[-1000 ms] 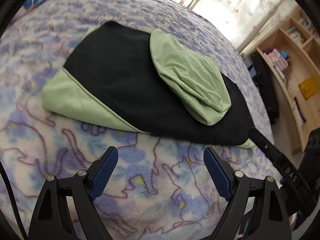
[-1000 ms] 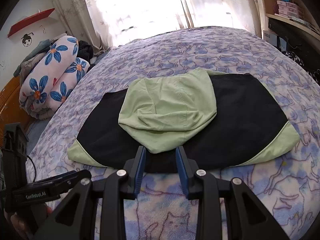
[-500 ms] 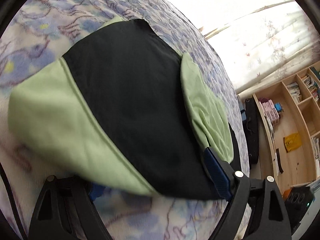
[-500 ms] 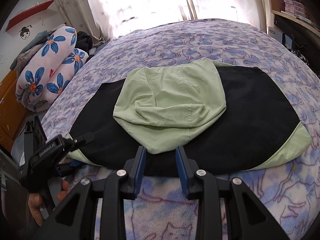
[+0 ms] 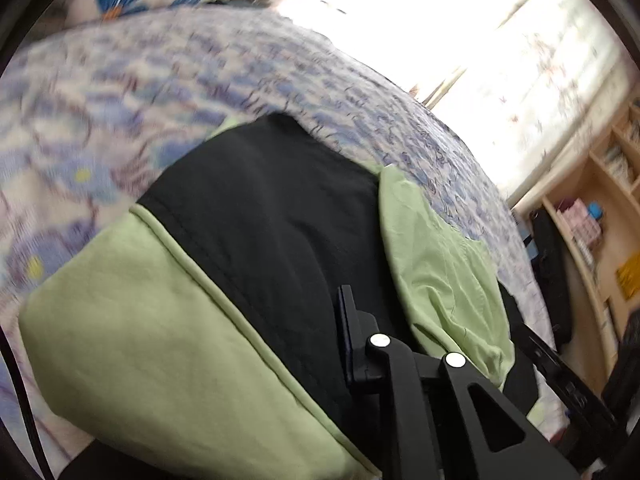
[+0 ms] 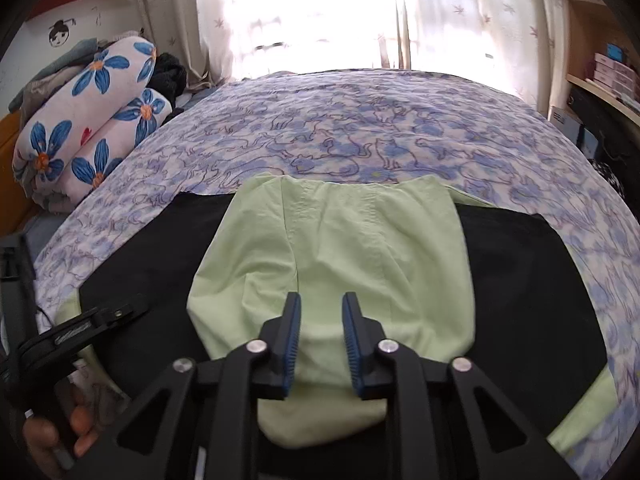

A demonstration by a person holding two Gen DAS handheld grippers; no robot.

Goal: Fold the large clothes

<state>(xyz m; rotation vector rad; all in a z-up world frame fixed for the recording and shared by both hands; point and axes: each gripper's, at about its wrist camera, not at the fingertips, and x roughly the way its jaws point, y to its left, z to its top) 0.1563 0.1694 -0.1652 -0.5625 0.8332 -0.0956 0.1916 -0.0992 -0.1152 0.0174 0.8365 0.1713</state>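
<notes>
Black-green jacket (image 6: 520, 280) on blanket (image 6: 360, 128); left tool (image 5: 348, 344) closing on hem.

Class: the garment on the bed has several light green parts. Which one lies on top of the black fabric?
The hood: it is folded down over the middle of the black panel, while the other green parts sit only at the garment's side corners.
</notes>
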